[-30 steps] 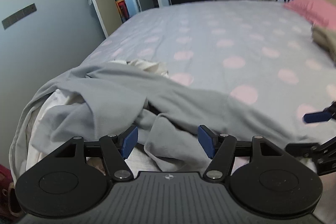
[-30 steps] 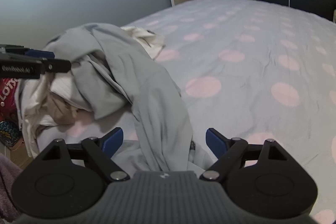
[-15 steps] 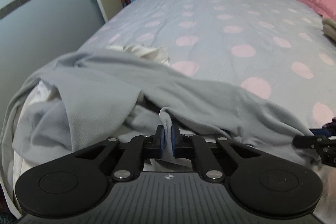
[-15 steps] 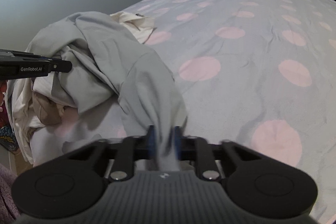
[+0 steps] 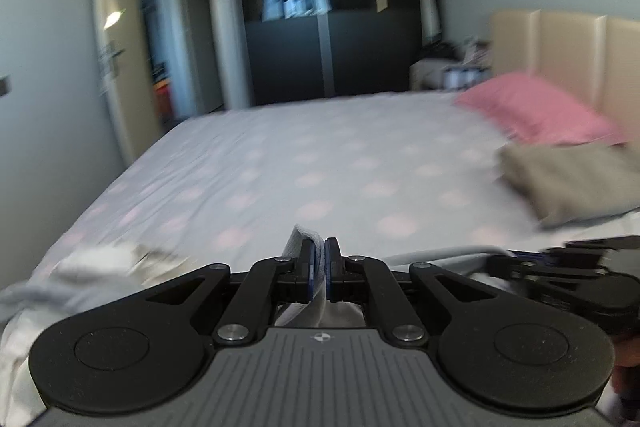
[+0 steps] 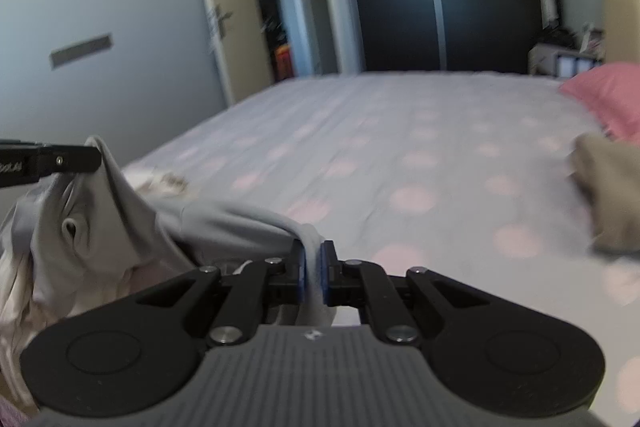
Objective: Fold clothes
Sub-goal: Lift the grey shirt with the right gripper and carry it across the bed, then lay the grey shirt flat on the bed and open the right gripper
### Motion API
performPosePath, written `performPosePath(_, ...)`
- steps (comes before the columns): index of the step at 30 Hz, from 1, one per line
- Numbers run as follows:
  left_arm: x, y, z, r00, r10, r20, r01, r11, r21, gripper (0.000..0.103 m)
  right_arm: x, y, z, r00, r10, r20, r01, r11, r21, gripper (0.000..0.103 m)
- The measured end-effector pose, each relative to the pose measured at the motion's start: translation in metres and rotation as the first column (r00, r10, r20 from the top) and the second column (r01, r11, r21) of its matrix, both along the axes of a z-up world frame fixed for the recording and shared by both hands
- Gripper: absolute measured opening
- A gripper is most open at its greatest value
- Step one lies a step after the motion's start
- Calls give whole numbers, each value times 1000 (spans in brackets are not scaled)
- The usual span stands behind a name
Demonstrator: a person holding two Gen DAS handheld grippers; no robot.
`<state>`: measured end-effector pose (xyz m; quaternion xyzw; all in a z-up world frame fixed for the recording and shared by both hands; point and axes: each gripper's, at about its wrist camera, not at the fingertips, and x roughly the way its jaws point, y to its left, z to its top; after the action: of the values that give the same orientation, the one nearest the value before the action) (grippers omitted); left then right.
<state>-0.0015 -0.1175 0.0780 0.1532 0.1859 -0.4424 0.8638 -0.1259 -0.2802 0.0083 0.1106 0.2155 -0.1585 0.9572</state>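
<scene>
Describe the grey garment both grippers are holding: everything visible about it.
The grey garment is soft, pale, plain knit-looking cloth, crumpled and draped in folds. The left gripper and the right gripper each pinch a bunched edge. Between them it sags over a whitish clothes pile at the near corner of the dotted bed.

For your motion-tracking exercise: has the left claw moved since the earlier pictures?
Yes. The left claw, shut on the grey garment, has risen and tipped up: the wardrobe and headboard now fill its view, where the bed did.
</scene>
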Motion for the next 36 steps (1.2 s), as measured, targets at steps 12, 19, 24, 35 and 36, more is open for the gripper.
performPosePath(12,-97,-75,48,899,-430,-85,418,899,-132,3,-91,-97,112,976,-211,46,216,951,-222,9)
performPosePath(19,-135,-109,14,748,-623,-228,641,768,5,4,-131,-147,101,940,-331,-86,293,909,-295,9)
performPosePath(24,-127,-116,-21,776,-582,-243,620,775,122,16,-150,-168,45,907,-335,-256,269,927,-260,9)
performPosePath(35,-13,-93,-80,923,-271,-272,358,862,359,43,-173,-193,-7,885,-281,-372,245,959,-141,39)
performPosePath(36,-3,-91,-87,929,-238,-283,336,863,377,43,-171,-192,-9,890,-266,-369,232,963,-135,39)
